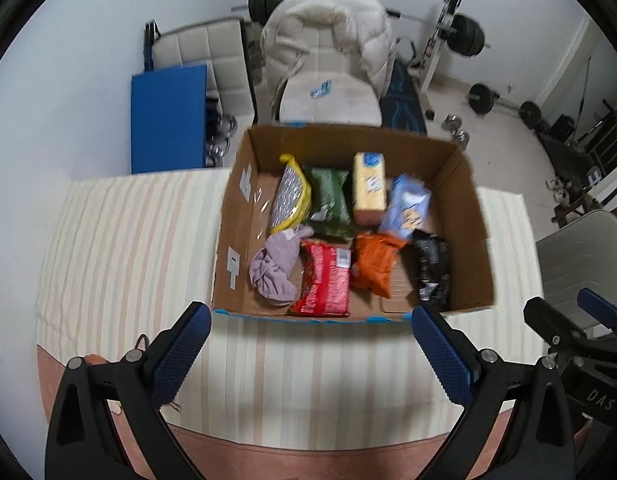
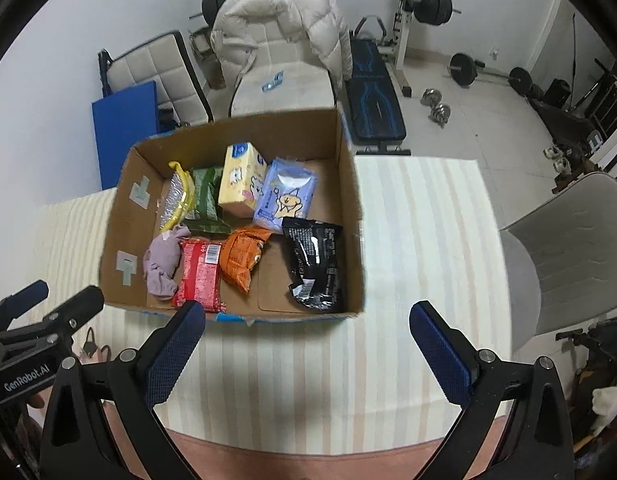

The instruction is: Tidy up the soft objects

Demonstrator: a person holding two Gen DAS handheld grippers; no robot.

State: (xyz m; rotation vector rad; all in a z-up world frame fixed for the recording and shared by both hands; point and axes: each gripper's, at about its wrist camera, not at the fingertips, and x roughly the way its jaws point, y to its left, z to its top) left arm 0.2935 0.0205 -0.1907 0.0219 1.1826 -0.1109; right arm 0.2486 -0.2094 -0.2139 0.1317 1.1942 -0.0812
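Eight soft items are sitting in the open brown cardboard box (image 2: 348, 200), which is lying just beyond both sets of jaws. I'm holding the right gripper (image 2: 308, 344) and left gripper (image 1: 310, 344) spread wide, nothing between the pads. Glossy black foil pouch (image 2: 314, 264), nearest ahead of the right jaws, is looking light, crinkly and slippery, so I'm judging a pinch across its puffy middle safest. Crumpled lilac cloth (image 1: 274, 266), ahead of the left jaws, is looking limp; grab a bunched fold. Red plastic packet (image 1: 326, 280) is lying beside it, probably squashy.
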